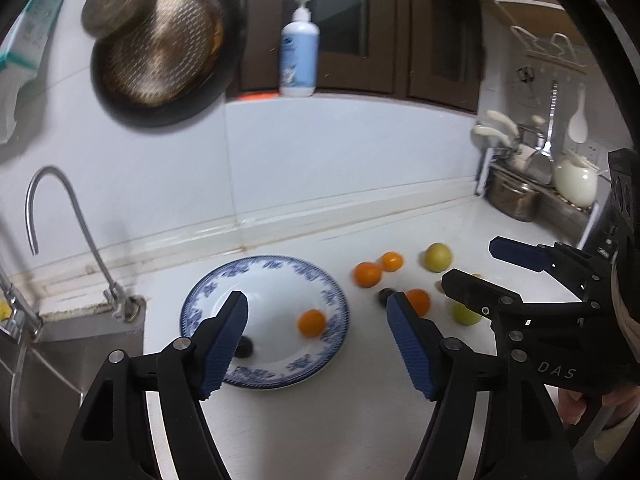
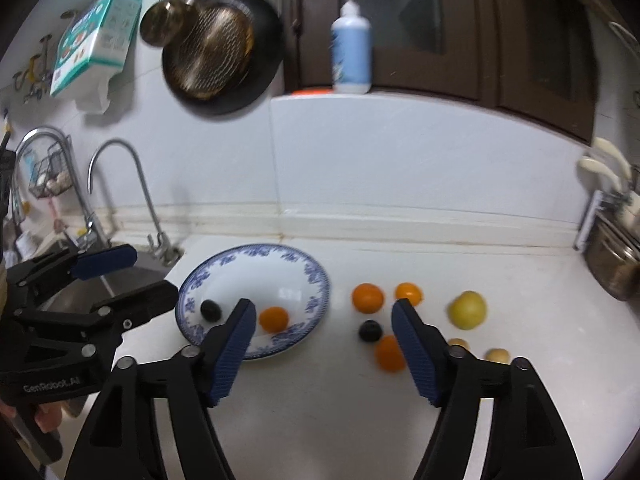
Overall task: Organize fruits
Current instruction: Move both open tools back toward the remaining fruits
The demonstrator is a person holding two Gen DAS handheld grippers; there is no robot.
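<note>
We hold both grippers above the tabletop (image 2: 320, 400) with nothing between the jaws: the left gripper (image 1: 316, 340) stands wide, and so does the right gripper (image 2: 324, 344).

The blue-patterned plate (image 2: 316, 276) already carries one orange fruit (image 2: 273, 319) and one dark fruit (image 2: 211, 309). In the right wrist view the loose fruits lie from 3 to 4 o'clock of the plate: two oranges (image 2: 367, 298), a third orange (image 2: 390, 354) near the right jaw, a dark round fruit (image 2: 370, 330), a yellow-green fruit (image 2: 467, 309) and two small pale ones (image 2: 497, 355).

The risks we judge from here:
- Round fruit may roll when nudged by a jaw tip, since the pieces sit close together.
- The plate's shallow rim may let a dropped fruit bounce out towards the sink (image 1: 72, 352) at 9 o'clock.
- The two grippers work near each other and may collide.

Readable writing: "DAS" (image 1: 557, 369) on the right gripper's body, "GenRobot.AI" (image 2: 52, 386) on the left one. The pump bottle's (image 2: 351, 54) label is too blurred to read.
</note>
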